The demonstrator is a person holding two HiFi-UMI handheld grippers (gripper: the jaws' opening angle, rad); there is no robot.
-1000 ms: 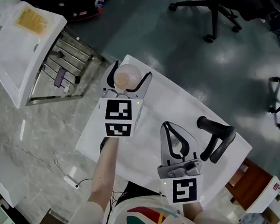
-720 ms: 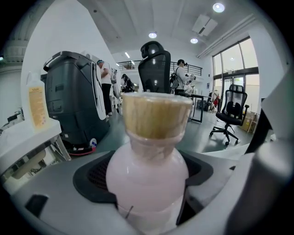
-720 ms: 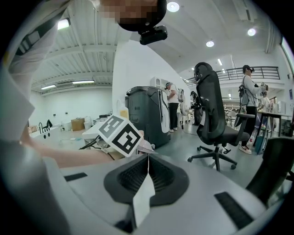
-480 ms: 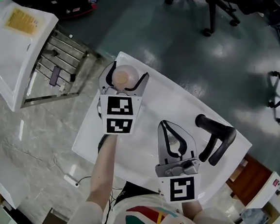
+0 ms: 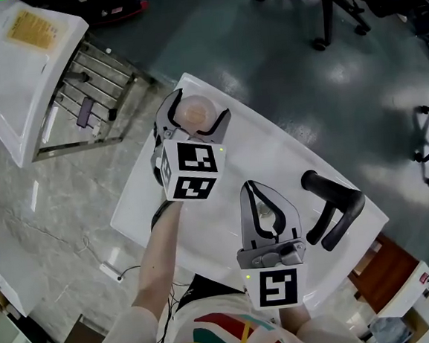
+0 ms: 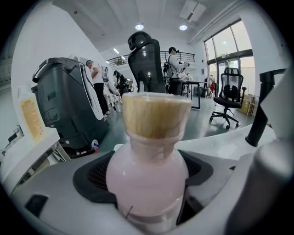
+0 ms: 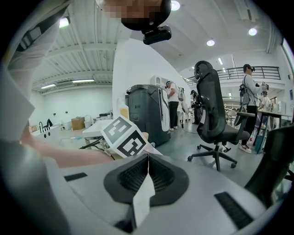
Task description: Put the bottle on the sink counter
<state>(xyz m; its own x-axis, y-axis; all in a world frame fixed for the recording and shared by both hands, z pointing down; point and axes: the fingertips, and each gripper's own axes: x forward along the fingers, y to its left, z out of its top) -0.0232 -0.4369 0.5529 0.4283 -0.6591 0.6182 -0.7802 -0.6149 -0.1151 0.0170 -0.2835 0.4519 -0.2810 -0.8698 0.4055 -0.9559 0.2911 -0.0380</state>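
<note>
White sink counter [image 5: 276, 150] fills the middle, and its far corner is bare: flat room to set something down, though the edges fall away close on both sides. The black faucet [image 5: 336, 210] stands well off to the right, no obstacle. The right gripper [image 5: 255, 197] hangs over the near side, jaws pressed together on nothing, likely just keeping clear. The left gripper [image 5: 199, 122] pinches the pink bottle [image 6: 147, 174] by its belly, upright over that far corner. Touching down? Cannot tell.
</note>
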